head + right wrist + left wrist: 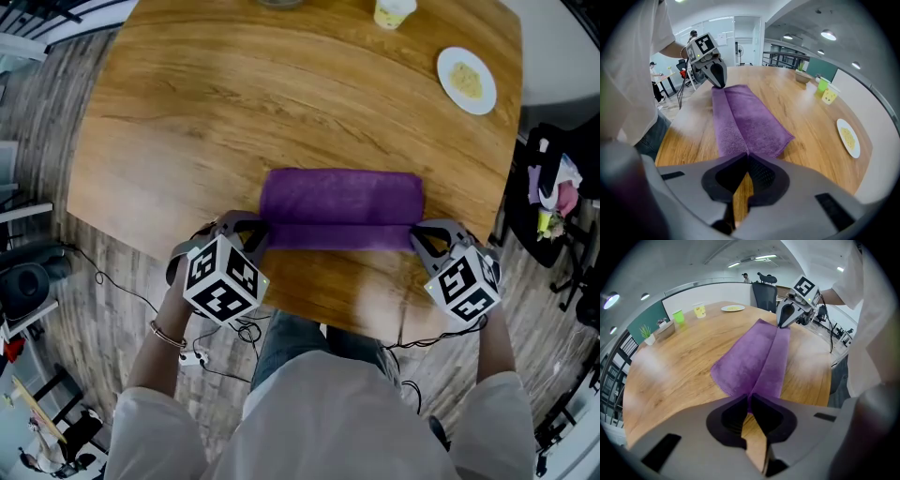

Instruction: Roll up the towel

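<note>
A purple towel (342, 208) lies folded into a long band on the wooden table (216, 103), close to its near edge. A narrower flap runs along the towel's near side. My left gripper (261, 232) is shut on the towel's near left corner, where the purple cloth (754, 357) runs up into the closed tips (750, 399). My right gripper (417, 234) is shut on the near right corner, with the towel (745, 117) pinched at its tips (747, 157). Each gripper view shows the other gripper at the towel's far end: the right one (783, 319) and the left one (717, 77).
A white plate (466, 80) with yellow food sits at the table's far right, with a yellow cup (394, 11) at the far edge. A green cup (678, 316) and a small plant (647, 333) stand further off. A dark chair with bags (553, 197) stands to the right of the table.
</note>
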Demonstrator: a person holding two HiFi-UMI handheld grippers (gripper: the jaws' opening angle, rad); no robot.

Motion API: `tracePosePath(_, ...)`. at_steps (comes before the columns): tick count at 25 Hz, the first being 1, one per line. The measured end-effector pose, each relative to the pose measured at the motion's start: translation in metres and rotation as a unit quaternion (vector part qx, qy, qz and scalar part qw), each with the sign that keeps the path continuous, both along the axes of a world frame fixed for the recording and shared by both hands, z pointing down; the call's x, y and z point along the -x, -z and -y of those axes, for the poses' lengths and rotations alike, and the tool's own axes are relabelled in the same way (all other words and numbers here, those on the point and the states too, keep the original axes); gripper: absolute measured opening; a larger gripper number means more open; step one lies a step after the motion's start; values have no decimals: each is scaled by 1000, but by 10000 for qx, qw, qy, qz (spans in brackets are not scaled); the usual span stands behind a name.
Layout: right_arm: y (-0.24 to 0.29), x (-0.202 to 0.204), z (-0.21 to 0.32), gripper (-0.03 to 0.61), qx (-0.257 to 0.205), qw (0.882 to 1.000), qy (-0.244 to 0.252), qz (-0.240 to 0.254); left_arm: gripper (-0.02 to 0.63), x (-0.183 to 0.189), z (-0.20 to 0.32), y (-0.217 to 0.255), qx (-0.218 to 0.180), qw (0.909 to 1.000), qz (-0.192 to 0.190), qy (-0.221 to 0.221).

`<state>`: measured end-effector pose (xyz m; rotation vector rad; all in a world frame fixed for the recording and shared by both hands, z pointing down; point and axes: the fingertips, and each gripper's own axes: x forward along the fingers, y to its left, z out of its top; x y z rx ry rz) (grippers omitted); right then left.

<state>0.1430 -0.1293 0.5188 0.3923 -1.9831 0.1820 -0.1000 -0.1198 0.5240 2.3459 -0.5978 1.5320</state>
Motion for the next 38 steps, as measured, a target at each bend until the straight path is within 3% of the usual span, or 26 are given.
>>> tracePosePath(9, 24, -12, -2, 41, -379, 9991, -163, 116, 60, 14, -3, 28, -440, 9988, -11, 221)
tracePosePath(14, 31, -3, -33, 60, -326, 9991, 217, 147, 60, -8, -38, 37, -519, 9981, -76, -338)
tracePosePath(19, 15, 4, -45, 75, -436, 9966, 681, -130, 59, -18, -58, 20, -695, 9943, 212, -786)
tracePosePath(27, -6, 5, -41, 86, -545, 9928, 977, -426, 60, -13, -48, -2, -875, 9898, 462, -1029)
tracePosePath(34, -7, 6, -36, 37, -768, 9911, 1000, -424, 36, -14, -44, -6, -1129, 9858, 517, -1132)
tracePosePath(38, -4, 3, -42, 23, -709, 9924, 912, -416, 26, -13, -48, -2, -947, 9886, 449, -1077)
